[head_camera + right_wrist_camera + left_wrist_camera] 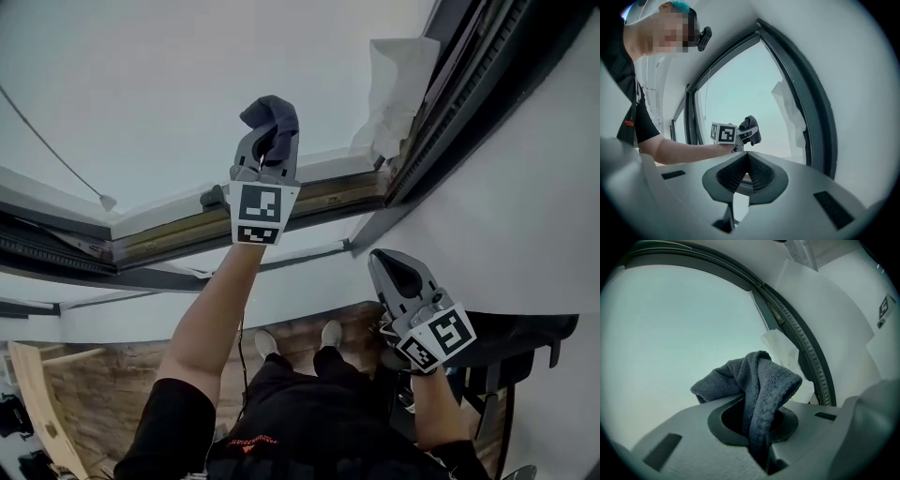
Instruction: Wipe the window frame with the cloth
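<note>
The left gripper is held up in front of the window glass. Its jaws are clamped on a folded dark cloth, which bulges above the jaw tips. The cloth is near the dark window frame and a torn white sheet, but does not touch them. The right gripper is lower, with jaws together and nothing between them.

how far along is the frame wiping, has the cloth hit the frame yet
Done: the left gripper is shut on the cloth. In hand: it is raised before the glass, apart from the dark window frame. Left: all the wiping, it seems. The right gripper is shut and empty.
</note>
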A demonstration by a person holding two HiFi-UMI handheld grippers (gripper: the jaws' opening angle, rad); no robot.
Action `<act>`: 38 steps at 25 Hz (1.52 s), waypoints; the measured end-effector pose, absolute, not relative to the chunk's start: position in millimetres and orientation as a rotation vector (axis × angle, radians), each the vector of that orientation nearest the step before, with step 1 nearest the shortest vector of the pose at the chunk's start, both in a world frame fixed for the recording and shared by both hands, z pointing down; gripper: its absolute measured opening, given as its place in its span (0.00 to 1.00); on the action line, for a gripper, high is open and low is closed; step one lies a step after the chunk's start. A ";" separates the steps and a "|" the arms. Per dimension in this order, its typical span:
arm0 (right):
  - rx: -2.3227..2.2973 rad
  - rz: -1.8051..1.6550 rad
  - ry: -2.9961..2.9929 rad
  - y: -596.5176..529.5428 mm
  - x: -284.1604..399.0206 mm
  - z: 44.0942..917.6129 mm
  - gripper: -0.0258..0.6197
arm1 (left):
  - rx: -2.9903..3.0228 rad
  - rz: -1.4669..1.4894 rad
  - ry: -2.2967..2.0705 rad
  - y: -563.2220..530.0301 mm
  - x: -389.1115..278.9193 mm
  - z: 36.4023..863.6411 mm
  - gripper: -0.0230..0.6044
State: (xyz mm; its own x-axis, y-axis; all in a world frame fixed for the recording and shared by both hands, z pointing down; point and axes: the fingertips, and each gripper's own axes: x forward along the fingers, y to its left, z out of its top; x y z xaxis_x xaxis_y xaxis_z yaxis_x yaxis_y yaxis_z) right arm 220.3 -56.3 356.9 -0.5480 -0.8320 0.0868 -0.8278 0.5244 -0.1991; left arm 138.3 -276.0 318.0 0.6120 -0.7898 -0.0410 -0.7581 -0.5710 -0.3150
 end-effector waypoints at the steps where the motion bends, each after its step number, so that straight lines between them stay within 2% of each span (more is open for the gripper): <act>1: -1.494 -0.342 2.718 -56.0 226.5 357.9 0.05 | -2.544 -0.150 1.242 -276.5 146.8 318.9 0.11; 13: -1.569 -0.365 2.653 -54.2 267.5 364.3 0.05 | -2.603 -0.152 1.086 -274.8 228.8 321.7 0.11; 20: -1.532 -0.386 2.686 -61.1 249.3 369.7 0.05 | -2.584 -0.140 1.027 -255.8 221.4 320.2 0.11; 27: -1.402 -0.401 2.772 -71.6 186.0 370.0 0.05 | -2.542 -0.093 1.150 -231.1 123.9 321.0 0.11; 38: -1.117 -0.424 2.957 -83.7 27.7 378.7 0.05 | -2.405 -0.186 1.538 -220.1 -118.1 354.0 0.11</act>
